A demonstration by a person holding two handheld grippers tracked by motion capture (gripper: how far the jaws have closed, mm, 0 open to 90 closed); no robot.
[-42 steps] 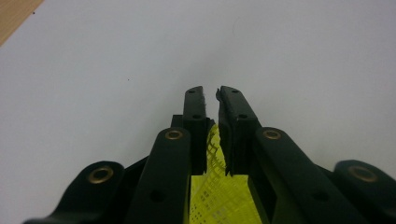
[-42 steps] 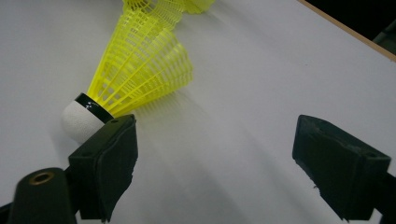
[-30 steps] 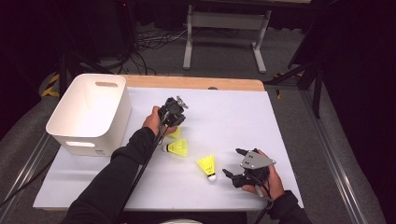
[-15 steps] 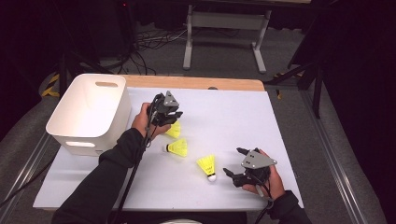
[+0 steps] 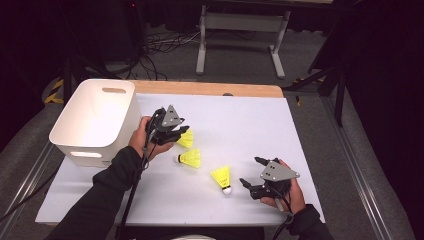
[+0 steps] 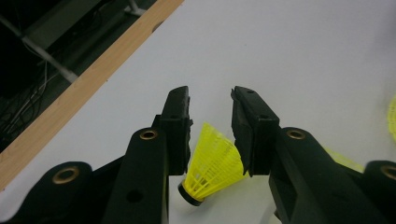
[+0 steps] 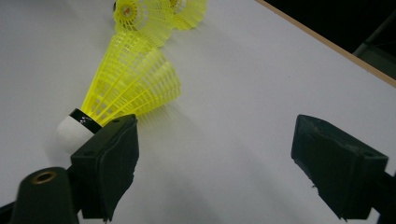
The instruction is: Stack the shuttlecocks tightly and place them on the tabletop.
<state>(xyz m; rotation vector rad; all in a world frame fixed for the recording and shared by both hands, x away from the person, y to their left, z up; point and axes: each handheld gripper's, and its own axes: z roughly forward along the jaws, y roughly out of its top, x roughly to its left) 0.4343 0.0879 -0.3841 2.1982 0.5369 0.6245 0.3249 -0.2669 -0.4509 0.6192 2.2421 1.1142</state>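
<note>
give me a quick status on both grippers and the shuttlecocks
Left hand-held gripper jaws just opening around the far shuttlecock, pads look clear. Right hand-held gripper wide open, empty, beside the near shuttlecock. Third shuttlecock loose between. White bin unobstructed.

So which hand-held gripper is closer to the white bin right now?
Left. The left hand-held gripper hovers just beside the white bin, over a yellow shuttlecock. The right hand-held gripper sits far across the table.

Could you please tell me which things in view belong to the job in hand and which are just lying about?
In the job: left claw; three yellow shuttlecocks; white bin; right claw.

Lying about: metal stand; floor cables.
</note>
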